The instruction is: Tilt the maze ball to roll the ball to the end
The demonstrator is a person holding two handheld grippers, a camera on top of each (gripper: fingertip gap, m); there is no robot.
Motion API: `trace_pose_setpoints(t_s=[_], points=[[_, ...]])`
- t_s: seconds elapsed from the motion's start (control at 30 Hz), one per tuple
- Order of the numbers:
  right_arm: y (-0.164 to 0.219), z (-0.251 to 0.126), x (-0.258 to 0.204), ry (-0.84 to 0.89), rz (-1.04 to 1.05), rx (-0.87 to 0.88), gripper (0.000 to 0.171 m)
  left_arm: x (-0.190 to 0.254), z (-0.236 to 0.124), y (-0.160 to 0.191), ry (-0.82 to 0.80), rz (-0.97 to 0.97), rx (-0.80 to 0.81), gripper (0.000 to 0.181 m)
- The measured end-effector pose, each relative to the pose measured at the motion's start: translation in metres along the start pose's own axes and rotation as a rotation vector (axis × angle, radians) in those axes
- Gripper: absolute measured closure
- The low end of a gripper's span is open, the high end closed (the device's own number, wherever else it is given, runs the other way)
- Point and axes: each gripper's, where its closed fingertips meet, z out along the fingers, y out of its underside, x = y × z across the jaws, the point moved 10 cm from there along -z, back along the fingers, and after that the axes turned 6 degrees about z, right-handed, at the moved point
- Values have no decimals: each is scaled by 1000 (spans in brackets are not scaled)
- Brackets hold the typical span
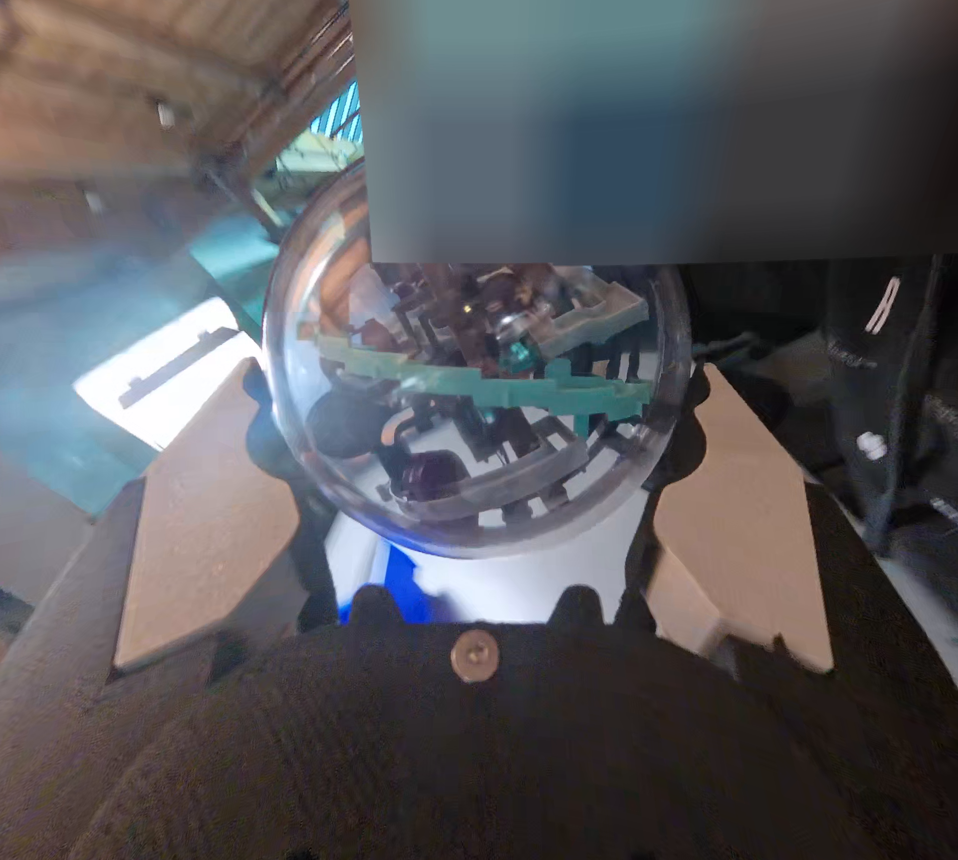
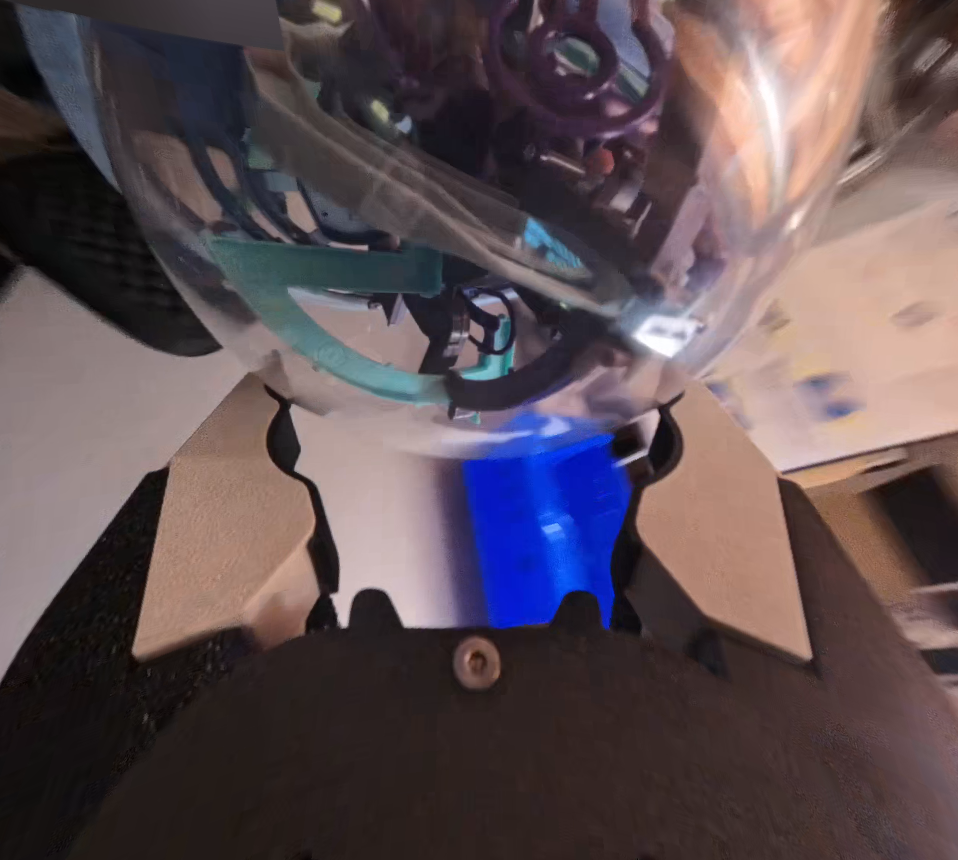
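Between both grippers: one clear maze ball [image 1: 477,399], left gripper [image 1: 477,389] and right gripper [image 2: 474,407] each clamping it.

Black gripper bodies, beige fingers [image 1: 207,519], silver screws [image 2: 476,664]

The right hand-held gripper [image 2: 474,407] cradles the blurred maze ball [image 2: 414,192] between its fingertips.

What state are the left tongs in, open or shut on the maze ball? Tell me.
Shut on the maze ball: in the left wrist view, both fingers of the left tongs press against opposite sides of the clear sphere.
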Motion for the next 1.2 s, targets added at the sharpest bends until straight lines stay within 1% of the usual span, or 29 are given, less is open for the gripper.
trace_pose_setpoints(t_s=[0.07,0.1,0.13,0.17,0.2,0.23,0.27,0.3,0.33,0.53,1.0,1.13,1.2], points=[[-34,-10,6,100,-196,55,34,-4,6,-48,24,237,-34,29],[-48,-13,8,144,-273,73,34,-5,9,-67,34,336,-60,29],[-54,-14,12,168,-312,88,34,-7,10,-77,38,385,-80,29],[-49,-10,19,145,-269,91,34,-15,11,-71,35,338,-84,29],[-33,-1,26,89,-160,71,34,-25,9,-52,22,202,-101,29],[-12,8,27,31,-47,43,34,-28,6,-24,8,68,-111,29],[9,16,22,-15,32,16,34,-21,1,2,-4,-25,-101,29],[25,22,14,-45,77,-6,34,-11,-3,21,-13,-75,-86,29],[35,25,6,-67,112,-20,34,-2,-4,31,-21,-114,-84,29],[63,36,-7,-164,306,-53,34,8,-7,58,-56,-329,-74,28],[137,58,-49,-420,868,-147,35,42,-17,143,-104,-975,-141,29],[153,59,-47,-384,1034,-110,33,48,-25,175,-107,-1256,-162,29],[157,55,-40,-330,1091,-61,36,53,-29,187,-101,-1393,-160,30]])
